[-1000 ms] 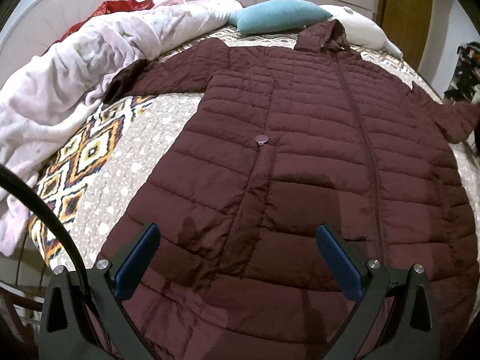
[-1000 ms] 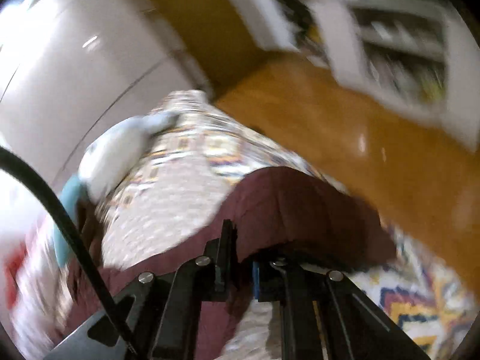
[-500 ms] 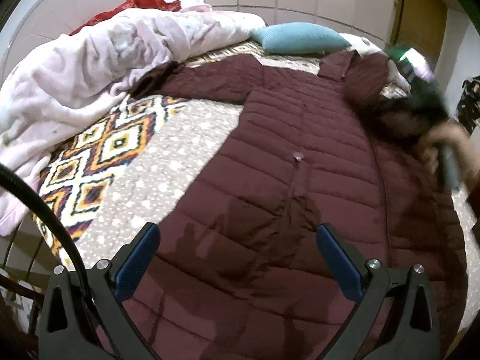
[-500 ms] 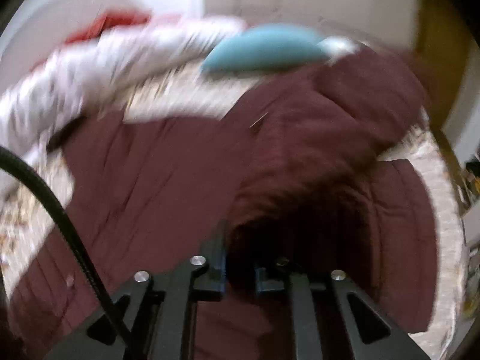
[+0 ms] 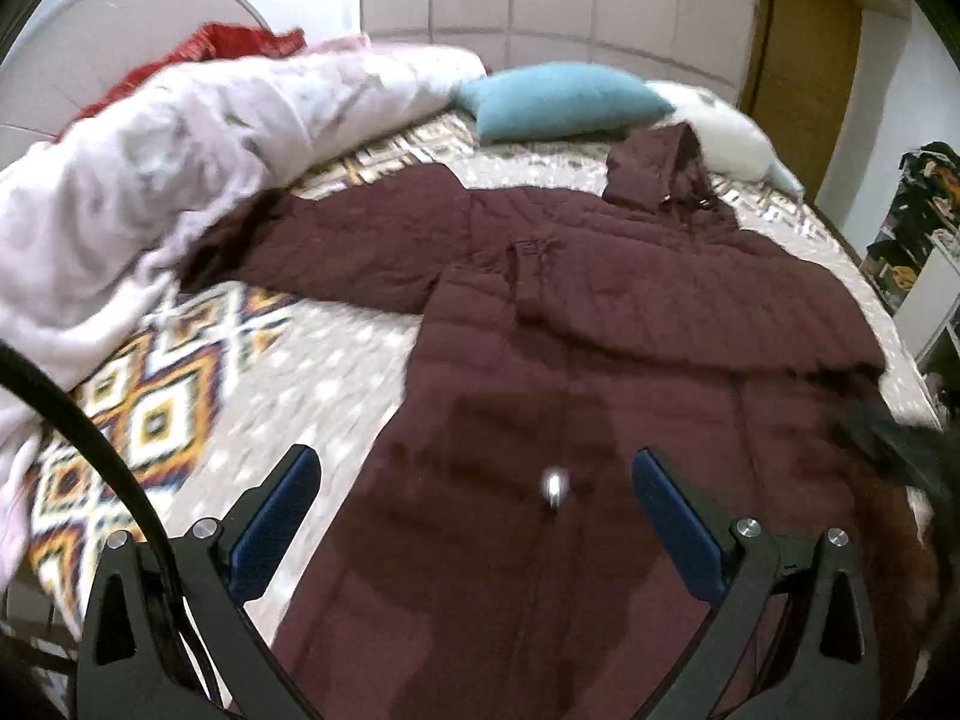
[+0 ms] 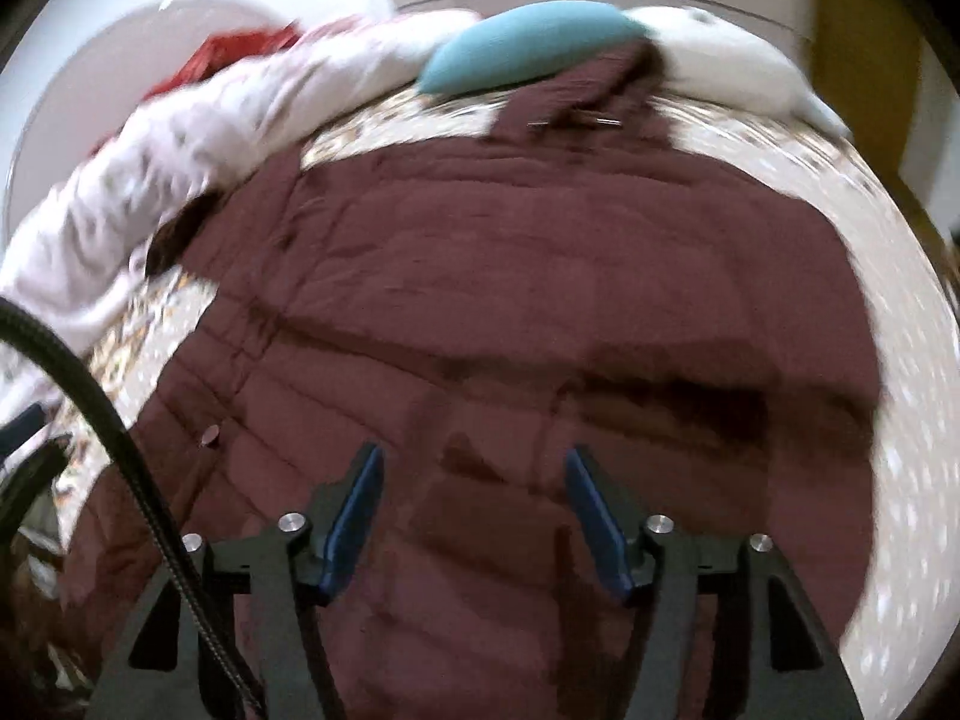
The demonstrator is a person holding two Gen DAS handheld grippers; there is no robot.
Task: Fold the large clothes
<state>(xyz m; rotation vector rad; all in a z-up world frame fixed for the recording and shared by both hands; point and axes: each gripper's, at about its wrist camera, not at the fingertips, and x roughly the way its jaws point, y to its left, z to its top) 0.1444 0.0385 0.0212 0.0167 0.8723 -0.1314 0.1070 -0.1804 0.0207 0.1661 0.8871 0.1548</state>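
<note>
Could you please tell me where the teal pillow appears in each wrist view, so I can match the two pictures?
Left wrist view: the teal pillow lies upper centre, at the head of the bed, just left of the coat's hood.
Right wrist view: the teal pillow sits at top centre, just above the hood.
Shared landmark: the white pillow immediately to its right.

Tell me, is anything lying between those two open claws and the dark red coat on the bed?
Nothing visible. The coat lies spread on the bed right under both grippers. The left gripper and the right gripper are open with nothing between their fingers; the right one's jaws have just been opening. The pale duvet and pillows sit off to the side.
</note>
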